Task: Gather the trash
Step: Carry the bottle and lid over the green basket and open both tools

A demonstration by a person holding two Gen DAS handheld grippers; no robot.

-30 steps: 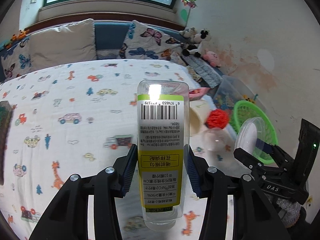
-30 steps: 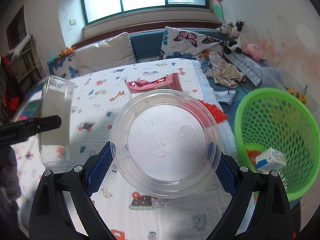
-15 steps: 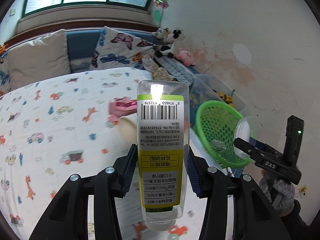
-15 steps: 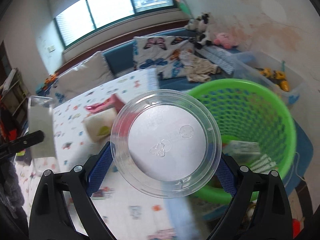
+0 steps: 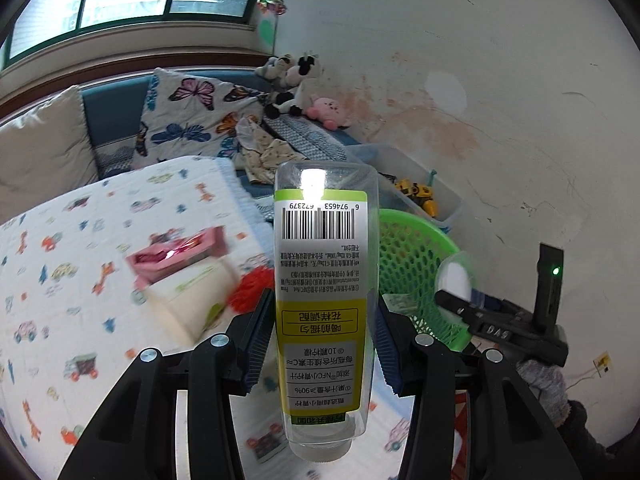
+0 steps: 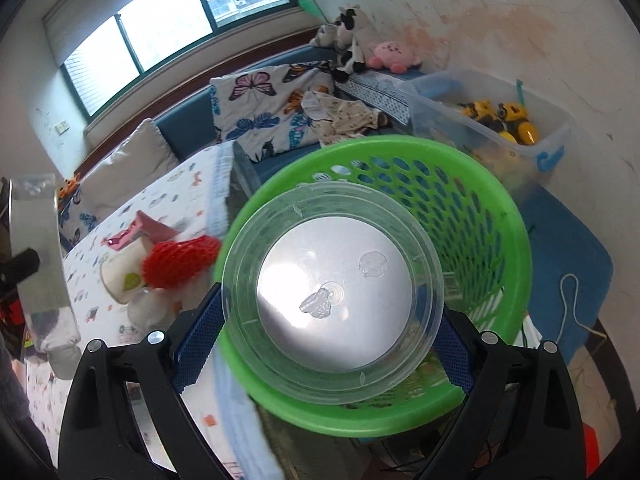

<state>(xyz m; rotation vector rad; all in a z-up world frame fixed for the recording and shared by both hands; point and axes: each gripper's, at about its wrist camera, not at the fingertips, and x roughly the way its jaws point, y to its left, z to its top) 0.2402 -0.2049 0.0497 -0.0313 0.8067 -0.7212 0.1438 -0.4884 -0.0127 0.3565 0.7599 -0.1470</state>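
Left wrist view: the left gripper (image 5: 322,350) has its blue pads clamped on both sides of a clear plastic bottle (image 5: 322,280), held upside down, cap end nearest the camera, barcode label facing the lens. Just beyond its left finger, on the bed sheet (image 5: 60,240), lie a pale paper cup (image 5: 192,292) on its side, a red mesh ball (image 5: 252,288) and a pink wrapper (image 5: 176,254), all blurred. Beyond its right finger stands the green basket (image 5: 416,264), with the right gripper (image 5: 460,300) in front of the basket's right side. Farther off, a clear toy bin (image 5: 424,196), butterfly cushion (image 5: 196,120) and plush toys (image 5: 296,88) sit against the wall. Right wrist view: the right gripper (image 6: 332,332) grips a round clear plastic lid (image 6: 334,298) edge to edge between its blue pads, flat face toward the camera. Directly behind the lid is the green basket (image 6: 480,216), open mouth up; some paper trash shows through its mesh. To the left of the fingers the bottle (image 6: 38,256) appears at the frame edge.
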